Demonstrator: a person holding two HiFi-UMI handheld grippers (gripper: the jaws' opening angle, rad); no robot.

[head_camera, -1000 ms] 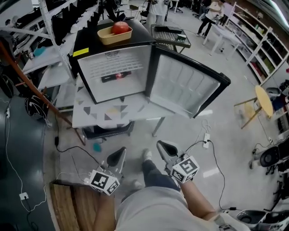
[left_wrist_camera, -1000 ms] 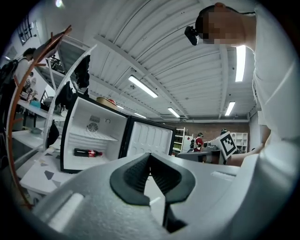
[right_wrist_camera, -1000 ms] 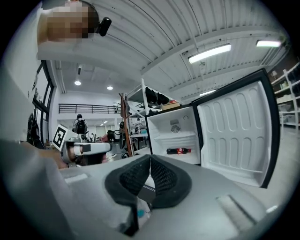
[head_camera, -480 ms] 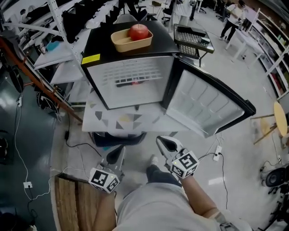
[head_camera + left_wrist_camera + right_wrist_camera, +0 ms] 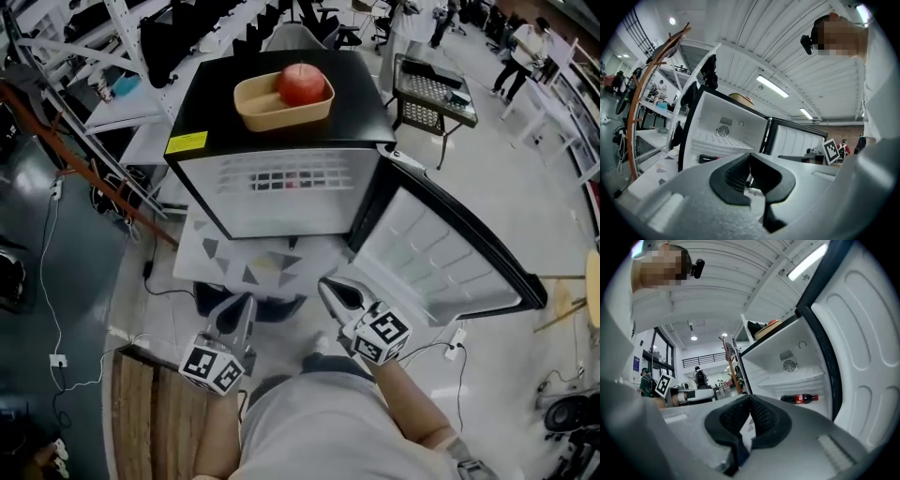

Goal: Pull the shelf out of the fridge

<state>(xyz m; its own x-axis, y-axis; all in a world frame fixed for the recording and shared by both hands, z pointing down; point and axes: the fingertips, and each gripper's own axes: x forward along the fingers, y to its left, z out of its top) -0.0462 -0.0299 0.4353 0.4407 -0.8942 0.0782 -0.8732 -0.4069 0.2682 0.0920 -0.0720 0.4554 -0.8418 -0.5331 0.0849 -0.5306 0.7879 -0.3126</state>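
Both tools were held closed with jaws pressed together and nothing between them: the left tool (image 5: 244, 307) and the right tool (image 5: 330, 287) were seen low in the head view, apart from the fridge (image 5: 281, 202). It stood on the tabletop (image 5: 239, 261) at their 12 o'clock, with its door (image 5: 436, 258) swung open toward 4 o'clock. The shelf (image 5: 797, 378) was seated inside the fridge with a dark bottle (image 5: 799, 398) lying on its side below it, and a tray (image 5: 272, 111) holding an apple (image 5: 302, 82) was set on the fridge top.
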